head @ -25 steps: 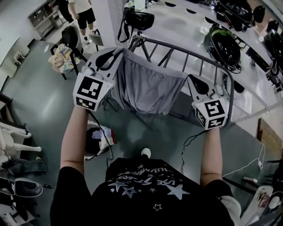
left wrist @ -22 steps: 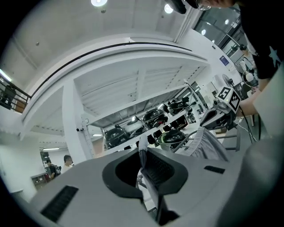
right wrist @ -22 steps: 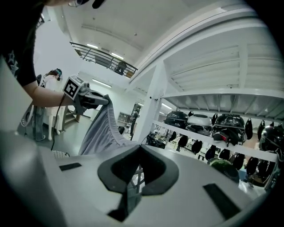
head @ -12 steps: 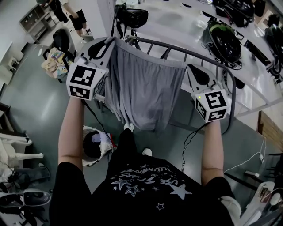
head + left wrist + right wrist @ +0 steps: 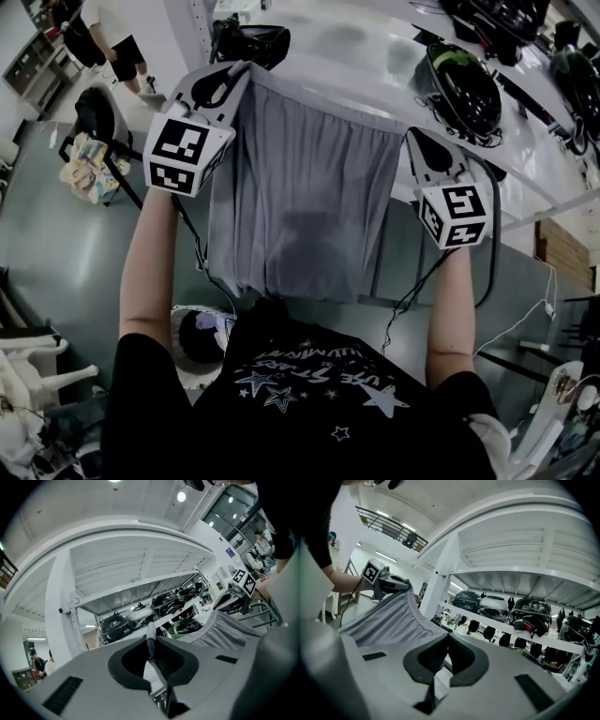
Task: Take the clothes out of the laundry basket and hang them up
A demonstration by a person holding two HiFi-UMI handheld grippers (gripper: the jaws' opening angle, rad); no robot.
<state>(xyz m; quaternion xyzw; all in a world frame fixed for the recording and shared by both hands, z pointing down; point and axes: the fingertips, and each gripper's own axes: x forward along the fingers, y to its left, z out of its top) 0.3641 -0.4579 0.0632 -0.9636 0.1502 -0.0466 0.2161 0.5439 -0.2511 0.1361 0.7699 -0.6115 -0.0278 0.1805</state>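
A grey garment with an elastic waistband (image 5: pixel 300 206) hangs stretched between my two grippers, held high in front of me. In the head view my left gripper (image 5: pixel 239 70) is shut on its left waistband corner, and my right gripper (image 5: pixel 410 134) is shut on the right corner. In the left gripper view (image 5: pixel 151 638) a pinch of grey fabric sits between the closed jaws, and the cloth (image 5: pixel 220 631) runs off to the right. In the right gripper view (image 5: pixel 447 637) the cloth (image 5: pixel 393 616) leads up to the closed jaws. The garment hides most of the metal drying rack (image 5: pixel 494 246). The laundry basket (image 5: pixel 175 328) stands on the floor by my left leg.
White shelving with several dark helmets (image 5: pixel 466 80) runs along behind the rack. At the far left a chair heaped with clothes (image 5: pixel 89 164) stands near a person (image 5: pixel 94 37). Cables trail from both grippers down to the floor.
Both grippers have lifted the garment higher and farther forward. It now hangs full length and covers the rack bars that showed behind it before.
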